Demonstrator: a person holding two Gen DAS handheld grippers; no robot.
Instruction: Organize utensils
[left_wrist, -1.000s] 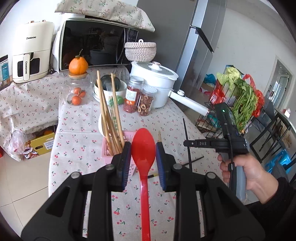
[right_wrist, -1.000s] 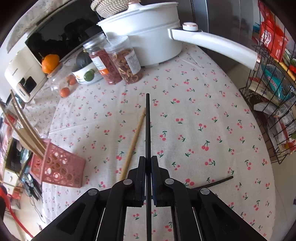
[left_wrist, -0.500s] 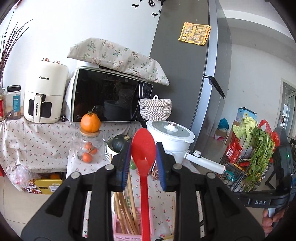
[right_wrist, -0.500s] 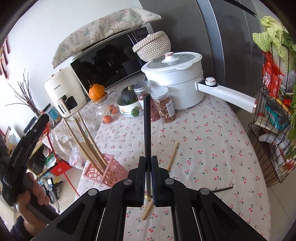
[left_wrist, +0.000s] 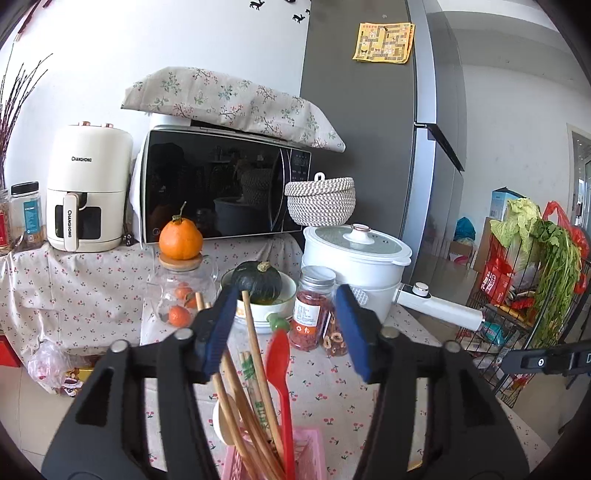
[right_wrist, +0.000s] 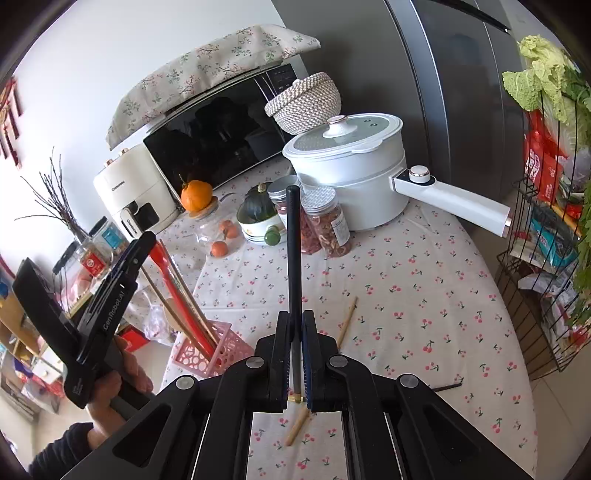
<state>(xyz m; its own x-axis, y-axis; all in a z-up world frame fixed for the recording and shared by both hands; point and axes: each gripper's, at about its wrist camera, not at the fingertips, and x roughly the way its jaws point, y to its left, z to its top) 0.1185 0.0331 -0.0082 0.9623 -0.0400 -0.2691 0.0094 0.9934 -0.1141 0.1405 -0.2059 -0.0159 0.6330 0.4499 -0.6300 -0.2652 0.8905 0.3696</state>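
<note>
My left gripper (left_wrist: 286, 328) is open above the pink utensil basket (left_wrist: 306, 456). The red spoon (left_wrist: 279, 373) stands in the basket among several wooden chopsticks (left_wrist: 255, 369), free of the jaws. The right wrist view shows the basket (right_wrist: 207, 350), the spoon (right_wrist: 173, 284) and the left gripper (right_wrist: 125, 266) at the table's left edge. My right gripper (right_wrist: 295, 354) is shut on a black chopstick (right_wrist: 293, 251), held upright above the table. A wooden chopstick (right_wrist: 345, 321) and a second black chopstick (right_wrist: 447, 386) lie on the cloth.
At the back of the cherry-print table (right_wrist: 406, 295) stand a white pot with a long handle (right_wrist: 354, 173), two spice jars (right_wrist: 328, 225), a bowl with a squash (right_wrist: 258, 218) and a glass jar of oranges (right_wrist: 218, 236). A wire rack of vegetables (right_wrist: 554, 240) stands to the right.
My left gripper has opened and let go of the red spoon, which now stands in the pink basket. My right gripper still holds the black chopstick, raised more upright.
</note>
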